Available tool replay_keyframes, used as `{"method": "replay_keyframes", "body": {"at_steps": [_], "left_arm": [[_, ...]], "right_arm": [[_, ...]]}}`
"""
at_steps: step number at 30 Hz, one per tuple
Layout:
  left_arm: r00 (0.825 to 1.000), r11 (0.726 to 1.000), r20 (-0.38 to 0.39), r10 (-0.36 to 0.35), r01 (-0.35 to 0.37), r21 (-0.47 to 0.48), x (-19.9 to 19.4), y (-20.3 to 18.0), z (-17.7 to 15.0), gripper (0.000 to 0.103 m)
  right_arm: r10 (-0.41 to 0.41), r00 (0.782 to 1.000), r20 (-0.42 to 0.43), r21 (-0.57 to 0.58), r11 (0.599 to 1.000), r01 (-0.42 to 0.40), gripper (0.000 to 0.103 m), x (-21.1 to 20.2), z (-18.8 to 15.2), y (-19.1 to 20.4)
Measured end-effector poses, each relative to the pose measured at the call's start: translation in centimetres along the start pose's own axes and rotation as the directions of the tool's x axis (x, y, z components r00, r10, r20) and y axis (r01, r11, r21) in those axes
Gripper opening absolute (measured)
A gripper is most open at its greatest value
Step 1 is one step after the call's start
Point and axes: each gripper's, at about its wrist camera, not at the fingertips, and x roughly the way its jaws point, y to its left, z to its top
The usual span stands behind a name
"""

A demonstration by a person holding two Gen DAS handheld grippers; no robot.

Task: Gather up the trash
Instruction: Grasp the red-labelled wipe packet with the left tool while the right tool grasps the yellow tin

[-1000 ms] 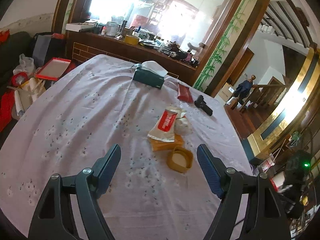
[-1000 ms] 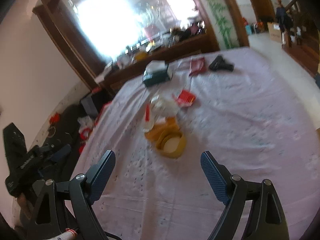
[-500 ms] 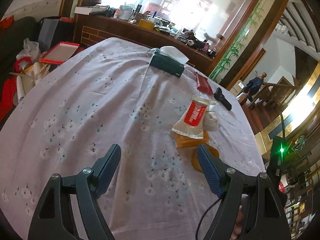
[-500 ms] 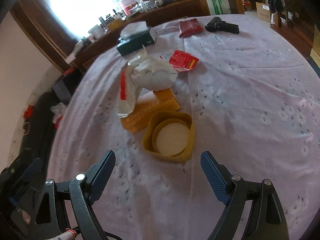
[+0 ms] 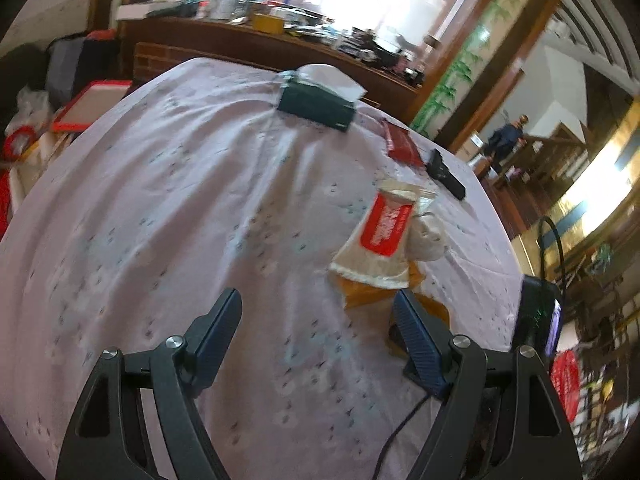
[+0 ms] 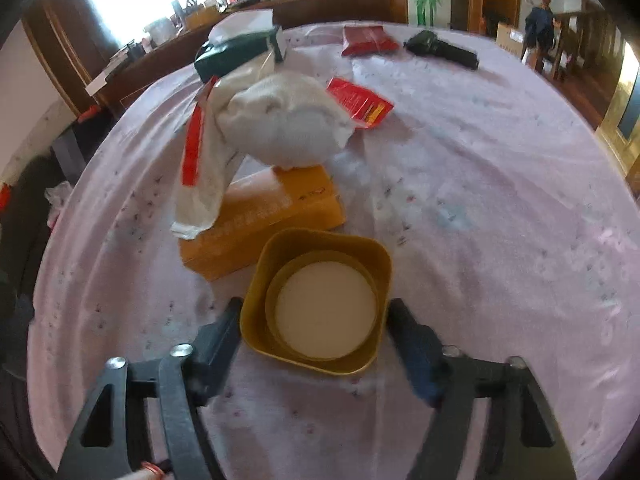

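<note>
Right wrist view, nearest first: pinching one yellow tub (image 6: 256, 280) between the two fingers of the right gripper (image 6: 316, 304), one pad against each side wall, after just closing in on it. Inside the tub, one round white disc (image 6: 326, 312). Standing upright on the lilac flowered tablecloth (image 6: 480, 240).

Just beyond the fingertips, touching the tub's far wall: one flat orange box (image 6: 276, 204). Draped over the box's left end: one clear wrapper (image 6: 204, 176) with a red stripe. Resting on the box's far edge: one crumpled white bundle (image 6: 288, 120). Past the bundle, right of the fingers' centre line: one small red sachet (image 6: 360, 102). Farther still, counted left to right: one dark green tissue box (image 6: 236, 54), one dark red packet (image 6: 368, 40), one black pistol-shaped object (image 6: 440, 50). Beyond the table's far right edge, by a wooden stair rail: one person (image 6: 542, 24), small and blurred.

Left wrist view: fingers of the left gripper (image 5: 316, 296) spread wide, holding nothing, only bare cloth between them. Just beyond the right-hand fingertip, the same orange box and wrapper; well beyond both fingertips, the tissue box. Right of the right-hand finger, at the table's edge: one black device (image 5: 536, 312) with a cable.
</note>
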Motion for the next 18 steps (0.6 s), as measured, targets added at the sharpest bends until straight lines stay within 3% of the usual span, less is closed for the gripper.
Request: {"method": "replay_keyframes", "body": {"at_steps": [6,9,18], "left_arm": [[0.992,0.991,-0.107,-0.064,0.075,0.108,5.0,-3.8,1.1,0.077],[0.985,0.987,-0.162,-0.049,0.073,0.145,7.5,-4.8,1.4,0.077],[0.983,0.987,-0.181,0.014,0.015,0.160,10.4,-4.0,2.8,0.077]], "right_arm": [[0.058,0.998,0.006,0.047,0.997,-0.059,0.074,-1.7,-1.0,-4.0],[0.084,0.996,0.035,0.067,0.994,-0.086,0.074,-2.9,-1.5,-5.9],[0.222,0.961,0.166,0.059,0.970,-0.235,0.074,-4.9,-1.8,-8.9]]}}
